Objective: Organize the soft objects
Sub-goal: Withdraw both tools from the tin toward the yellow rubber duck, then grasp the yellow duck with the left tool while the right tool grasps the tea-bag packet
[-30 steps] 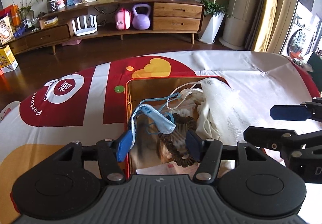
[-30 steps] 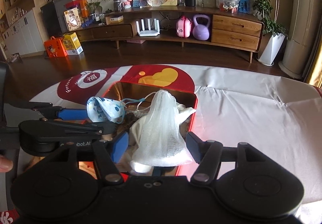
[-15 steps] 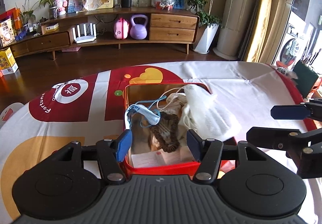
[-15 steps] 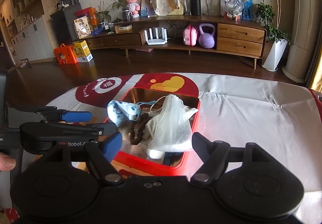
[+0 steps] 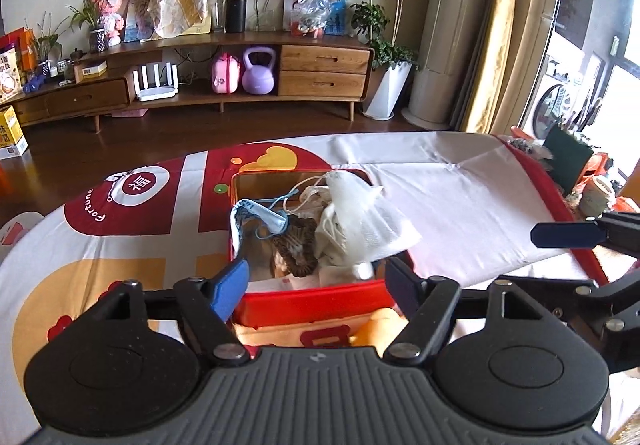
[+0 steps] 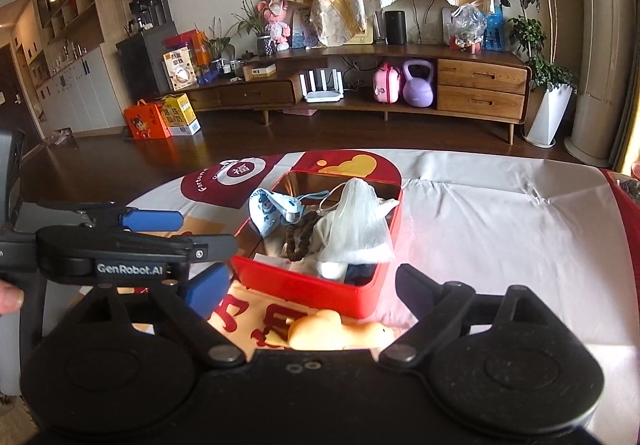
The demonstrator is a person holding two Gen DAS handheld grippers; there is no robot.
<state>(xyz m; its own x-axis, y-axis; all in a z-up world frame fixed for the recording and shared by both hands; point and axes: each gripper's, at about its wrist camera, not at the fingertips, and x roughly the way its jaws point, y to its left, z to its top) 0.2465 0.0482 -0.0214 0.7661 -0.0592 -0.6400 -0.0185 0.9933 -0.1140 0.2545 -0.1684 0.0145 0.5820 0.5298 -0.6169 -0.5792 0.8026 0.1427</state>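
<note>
- Left gripper [image 5: 316, 283] and right gripper [image 6: 306, 289]: fingers spread, grasping nothing.
- Pale yellow soft toy [image 6: 336, 331] lies just before the red rectangular tin [image 6: 304, 291].
- Inside the tin: blue patterned face mask [image 6: 272, 209], brown bead string [image 6: 300, 237], white mesh pouch [image 6: 358, 221].

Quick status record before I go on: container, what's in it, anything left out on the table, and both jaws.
container: red tin, open, on the tablecloth
contents: white mesh bag, blue face mask over the left rim, brown bead string
outside tin: yellow soft toy, in front of the tin
left gripper: jaws open, empty
right gripper: jaws open, empty
</note>
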